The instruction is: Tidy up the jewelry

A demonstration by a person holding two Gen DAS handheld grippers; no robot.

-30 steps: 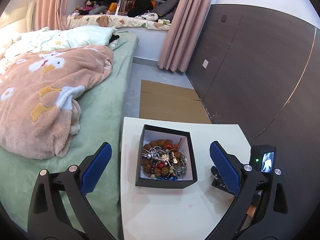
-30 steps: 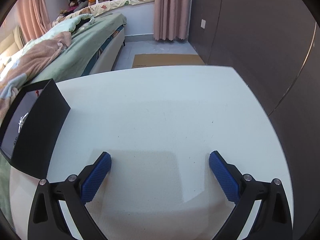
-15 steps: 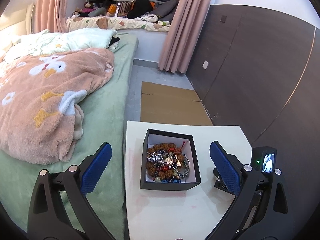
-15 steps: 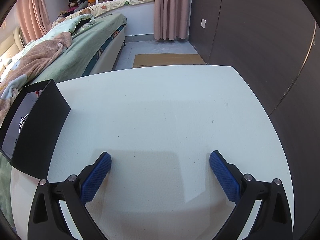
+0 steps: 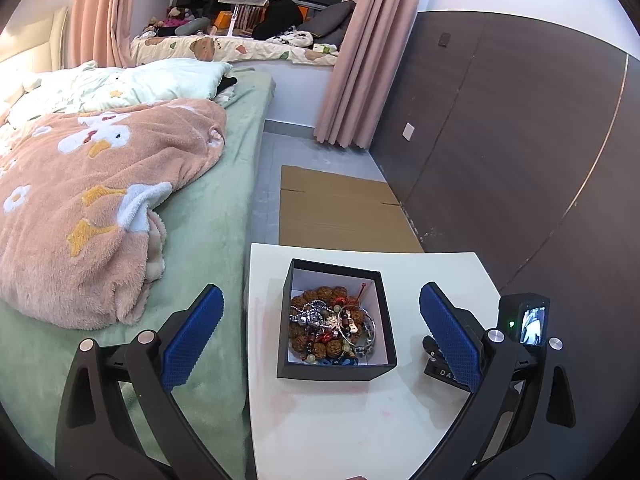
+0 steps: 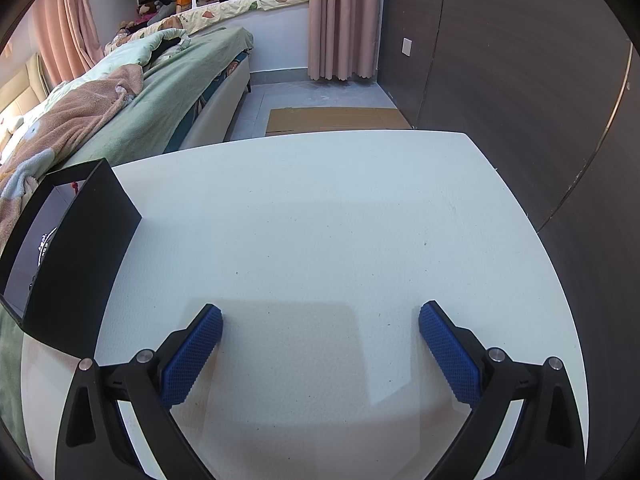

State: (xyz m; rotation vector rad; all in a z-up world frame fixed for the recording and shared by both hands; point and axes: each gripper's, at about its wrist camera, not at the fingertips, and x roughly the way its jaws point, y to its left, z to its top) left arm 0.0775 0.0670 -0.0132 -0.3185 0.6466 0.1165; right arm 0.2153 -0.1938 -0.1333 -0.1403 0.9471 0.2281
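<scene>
Item: black box (image 5: 337, 370), open-topped, white inside, standing on the white table (image 5: 320, 420) toward its bed-side edge. Contents: jewelry (image 5: 330, 326) in one tangled heap: brown bead strings, a silver chain, a metal bangle, red and blue bits. All of it lies inside the box; none shows on the tabletop.

Item: my left gripper (image 5: 320, 330), held above the box and looking down on it, jaws spread wide, nothing between the blue pads.

Item: my right gripper (image 6: 320, 344), low over bare tabletop beside the box, which sits at the left of its view (image 6: 80, 256). Jaws equally wide apart, holding nothing.

Item: bed (image 5: 216, 216) with pink blanket (image 5: 92, 208), just beside the table; cardboard (image 5: 340, 212) flat on the floor beyond.

Stage: the heap in the box fits either jewelry gathered in for storage or jewelry waiting to be sorted out; I cannot tell which.

Risks, as I judge them:
- the chain and beads look interlaced, so pulling one piece would likely drag others up and spill them
- the box looks light; a jaw catching its wall could tip or slide it toward the near table edge and the gap by the bed
- small beads dropped on the smooth top may roll off
- thin chain may slip between wide pads that close off-centre
</scene>
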